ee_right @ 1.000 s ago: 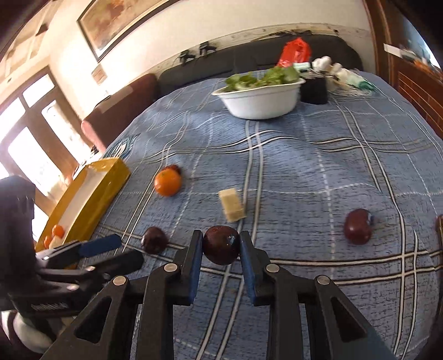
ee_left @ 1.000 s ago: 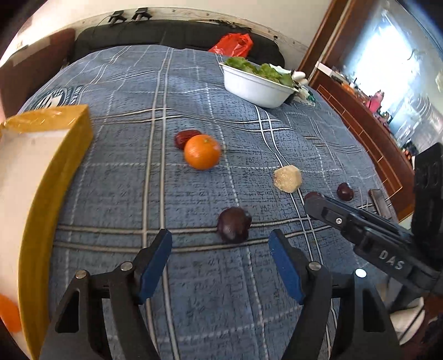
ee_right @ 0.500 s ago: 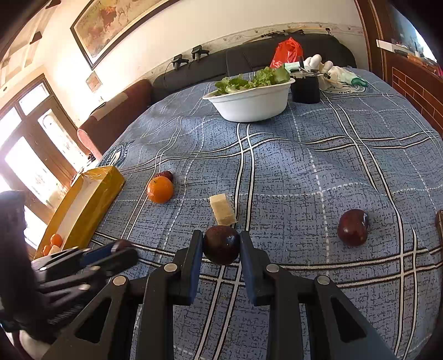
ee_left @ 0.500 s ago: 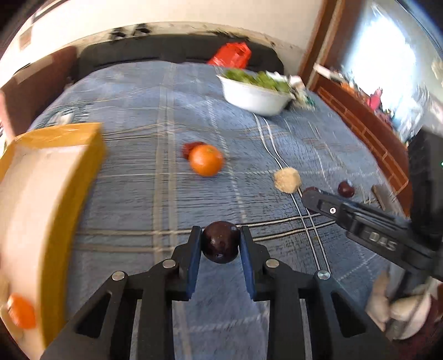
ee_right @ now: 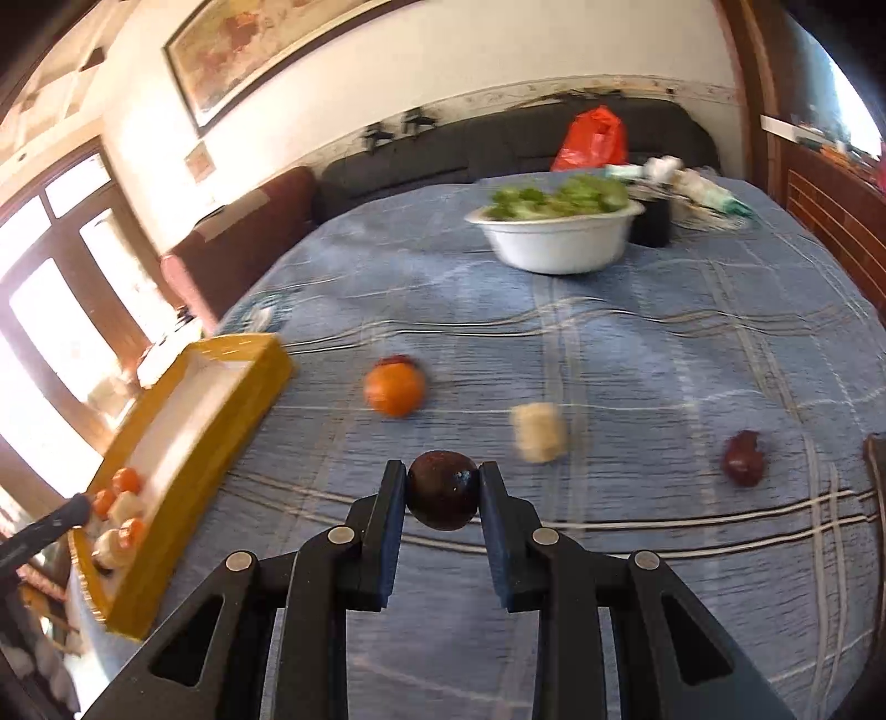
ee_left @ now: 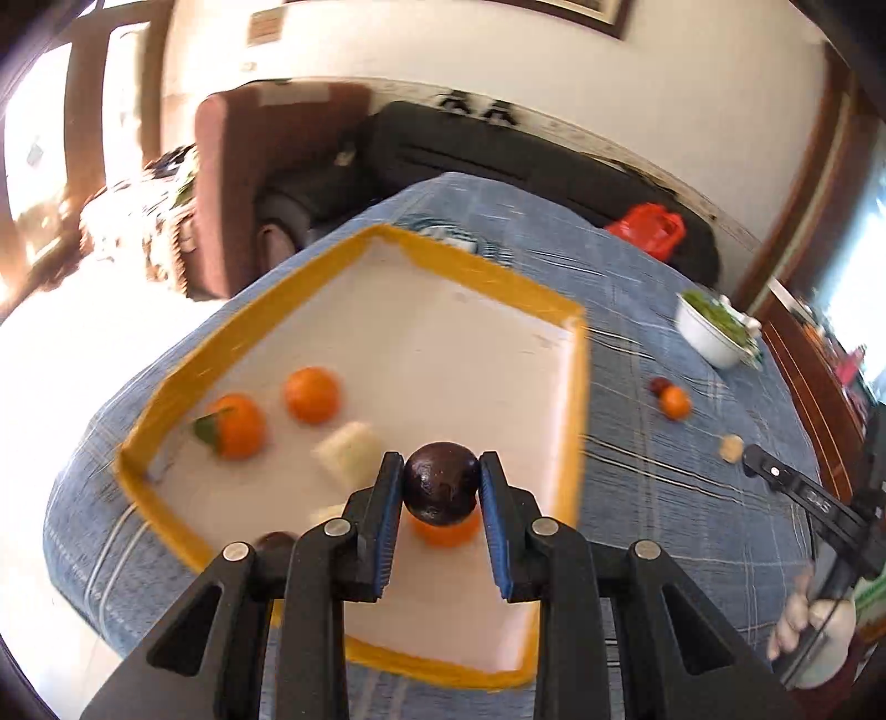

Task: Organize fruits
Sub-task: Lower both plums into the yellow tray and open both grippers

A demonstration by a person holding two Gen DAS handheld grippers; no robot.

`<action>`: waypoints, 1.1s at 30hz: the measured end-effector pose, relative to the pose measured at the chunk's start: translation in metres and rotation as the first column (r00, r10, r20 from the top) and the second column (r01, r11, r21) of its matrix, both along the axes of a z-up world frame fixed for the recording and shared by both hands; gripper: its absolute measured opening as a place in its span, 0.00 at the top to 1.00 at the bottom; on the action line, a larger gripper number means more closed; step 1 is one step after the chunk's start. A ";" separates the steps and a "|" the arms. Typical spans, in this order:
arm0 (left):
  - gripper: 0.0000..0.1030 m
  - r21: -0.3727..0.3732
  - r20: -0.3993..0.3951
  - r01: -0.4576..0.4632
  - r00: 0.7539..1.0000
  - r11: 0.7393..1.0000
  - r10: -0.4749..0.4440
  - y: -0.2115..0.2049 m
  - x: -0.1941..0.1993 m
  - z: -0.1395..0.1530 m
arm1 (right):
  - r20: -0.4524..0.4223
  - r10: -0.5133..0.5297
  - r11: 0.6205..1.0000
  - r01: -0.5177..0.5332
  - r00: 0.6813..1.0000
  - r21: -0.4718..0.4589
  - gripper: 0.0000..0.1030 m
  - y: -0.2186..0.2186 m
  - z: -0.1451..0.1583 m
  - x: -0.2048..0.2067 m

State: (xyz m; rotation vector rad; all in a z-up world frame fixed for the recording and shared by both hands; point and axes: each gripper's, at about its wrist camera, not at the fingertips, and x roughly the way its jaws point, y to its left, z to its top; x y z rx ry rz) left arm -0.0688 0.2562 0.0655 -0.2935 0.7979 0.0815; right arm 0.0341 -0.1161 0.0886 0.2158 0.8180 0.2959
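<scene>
Overhead, framed painting (ee_right: 288,52); below, blue plaid tablecloth (ee_right: 664,360).

We see the right claw (ee_right: 443,490) clamping a dark plum (ee_right: 443,489) above the blue plaid bench (ee_right: 664,360). Ahead lie an orange (ee_right: 395,390) with a dark fruit touching behind it, a pale chunk (ee_right: 539,432), and a red fruit (ee_right: 743,458) at right. Yellow tray (ee_right: 221,410) at left holds oranges. White bowl of greens (ee_right: 559,243) far back.
</scene>
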 end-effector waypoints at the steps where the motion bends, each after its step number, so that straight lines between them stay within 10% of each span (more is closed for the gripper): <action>1: 0.74 -0.007 -0.001 -0.020 1.000 1.000 0.020 0.009 -0.001 -0.002 | 0.003 0.033 0.999 -0.033 0.999 0.001 0.72 0.013 0.004 -0.001; 17: 0.73 -0.046 -0.043 -0.136 0.990 0.990 0.135 0.081 -0.004 -0.035 | -0.086 0.400 0.908 -0.407 0.913 -0.099 0.71 0.230 0.000 0.007; 23: 0.43 -0.089 0.011 -0.190 0.981 0.978 0.192 0.100 -0.019 -0.021 | -0.142 0.429 0.885 -0.447 0.892 -0.133 0.71 0.262 -0.020 0.014; 33: 0.27 -0.145 0.046 -0.271 0.959 0.952 0.280 0.112 -0.039 0.000 | -0.127 0.440 0.882 -0.455 0.889 -0.124 0.69 0.266 -0.012 0.006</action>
